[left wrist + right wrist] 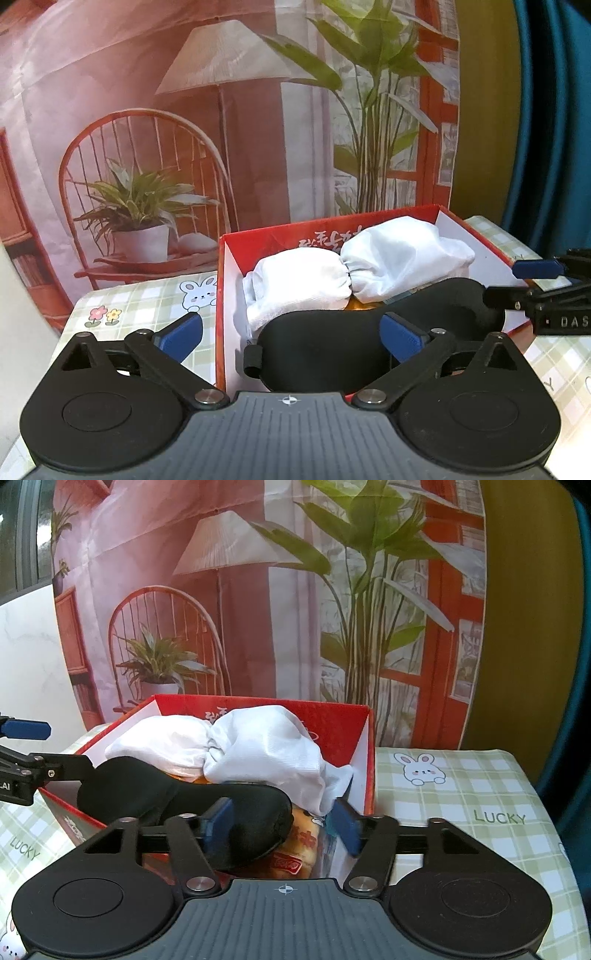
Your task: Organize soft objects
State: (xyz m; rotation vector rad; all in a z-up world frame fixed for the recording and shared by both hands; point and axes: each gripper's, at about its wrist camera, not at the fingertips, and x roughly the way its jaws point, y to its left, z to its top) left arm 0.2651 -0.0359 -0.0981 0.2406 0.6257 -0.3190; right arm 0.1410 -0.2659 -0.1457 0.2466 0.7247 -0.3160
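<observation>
Both claws stand apart, gripping nothing: left gripper (291, 338) wide, right gripper (282, 825) partway. Black padded fabric eye mask (332, 343) lies in red cardboard box (221, 295), near side, below white bundled cloth (354, 273). Looks light, floppy; pinch an end lobe.

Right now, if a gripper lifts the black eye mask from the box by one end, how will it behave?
The black eye mask would probably sag: it already drapes across the red box and its contents. It likely weighs little, being thin padded fabric. The elastic loop at its end might snag the box wall beside it.
</observation>
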